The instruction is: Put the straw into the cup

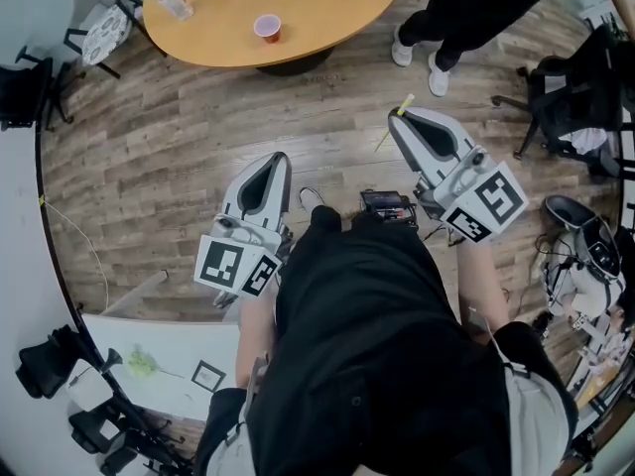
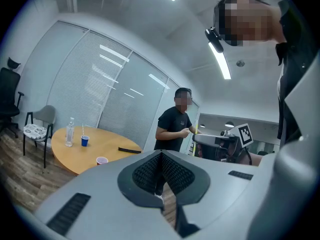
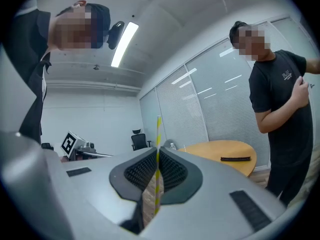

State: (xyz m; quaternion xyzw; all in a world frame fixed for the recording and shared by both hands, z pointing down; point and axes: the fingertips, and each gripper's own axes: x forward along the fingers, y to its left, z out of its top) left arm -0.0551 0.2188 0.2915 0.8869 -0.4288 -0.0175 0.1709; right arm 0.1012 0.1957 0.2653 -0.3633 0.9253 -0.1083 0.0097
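Much floor [image 1: 327, 117] between straw [image 1: 383, 141] and table [image 1: 327, 18]

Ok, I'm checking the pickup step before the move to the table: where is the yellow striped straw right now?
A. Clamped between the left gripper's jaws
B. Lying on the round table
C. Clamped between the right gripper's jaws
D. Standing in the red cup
C: the right gripper view shows the straw standing upright, pinched between the closed jaws of the right gripper.
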